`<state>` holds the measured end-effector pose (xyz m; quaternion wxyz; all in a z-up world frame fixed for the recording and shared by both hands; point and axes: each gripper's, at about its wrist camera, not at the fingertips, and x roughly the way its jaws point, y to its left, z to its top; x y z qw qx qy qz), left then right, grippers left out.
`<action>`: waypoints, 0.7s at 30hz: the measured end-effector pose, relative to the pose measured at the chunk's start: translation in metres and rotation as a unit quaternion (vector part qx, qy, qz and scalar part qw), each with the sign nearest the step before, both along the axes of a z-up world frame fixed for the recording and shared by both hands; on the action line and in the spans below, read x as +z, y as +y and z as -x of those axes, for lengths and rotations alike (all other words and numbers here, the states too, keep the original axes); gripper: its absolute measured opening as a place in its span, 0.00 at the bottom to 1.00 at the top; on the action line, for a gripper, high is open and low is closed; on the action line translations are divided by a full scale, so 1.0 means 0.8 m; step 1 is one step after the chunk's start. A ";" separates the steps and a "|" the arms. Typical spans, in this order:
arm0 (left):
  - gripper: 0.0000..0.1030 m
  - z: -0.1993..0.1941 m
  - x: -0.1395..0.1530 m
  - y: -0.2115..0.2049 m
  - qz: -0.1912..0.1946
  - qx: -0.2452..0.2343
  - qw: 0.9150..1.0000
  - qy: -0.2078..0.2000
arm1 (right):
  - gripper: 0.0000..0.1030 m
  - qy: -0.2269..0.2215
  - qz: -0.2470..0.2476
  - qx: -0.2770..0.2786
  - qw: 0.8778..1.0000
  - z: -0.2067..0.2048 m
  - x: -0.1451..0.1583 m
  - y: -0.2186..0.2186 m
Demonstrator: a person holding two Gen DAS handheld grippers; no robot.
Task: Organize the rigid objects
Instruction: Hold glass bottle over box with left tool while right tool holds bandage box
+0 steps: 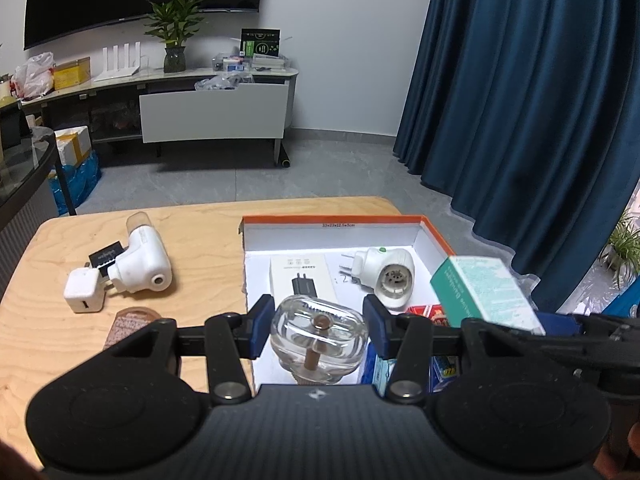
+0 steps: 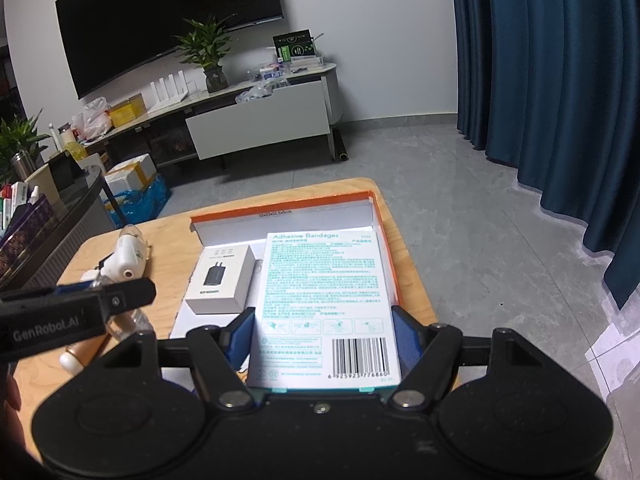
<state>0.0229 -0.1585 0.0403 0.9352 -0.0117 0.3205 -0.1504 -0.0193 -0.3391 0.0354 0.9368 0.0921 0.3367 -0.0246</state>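
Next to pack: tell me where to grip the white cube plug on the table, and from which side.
Grip the white cube plug across two opposite flat side faces, coming from above. It sits flat on the table; keep off the side touching the white vaporizer.

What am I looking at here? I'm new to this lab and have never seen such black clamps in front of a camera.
Each picture comes from a camera on a hand-held two-finger gripper; a person carries one per hand. The left gripper clamps a clear glass refill bottle. The right gripper holds a white and teal adhesive bandage box. Both hover over an orange-rimmed cardboard box on a light wooden table. Inside lie a white charger carton and a white plug-in device; another white plug-in device lies outside.
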 end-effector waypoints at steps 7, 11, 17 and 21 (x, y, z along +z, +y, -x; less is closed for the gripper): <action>0.48 -0.010 -0.004 -0.004 -0.002 -0.001 1.000 0.005 | 0.81 0.010 0.006 0.003 1.000 -0.012 -0.007 0.001; 0.48 -0.017 -0.006 -0.005 0.000 -0.001 1.000 0.009 | 0.81 0.017 0.003 0.002 1.000 -0.017 -0.013 -0.001; 0.48 -0.025 -0.010 -0.010 -0.001 -0.008 1.000 0.016 | 0.81 0.020 0.002 0.001 1.000 -0.023 -0.014 -0.002; 0.48 -0.032 -0.014 -0.015 0.003 -0.010 1.000 0.023 | 0.81 0.024 0.005 -0.003 1.000 -0.027 -0.018 -0.002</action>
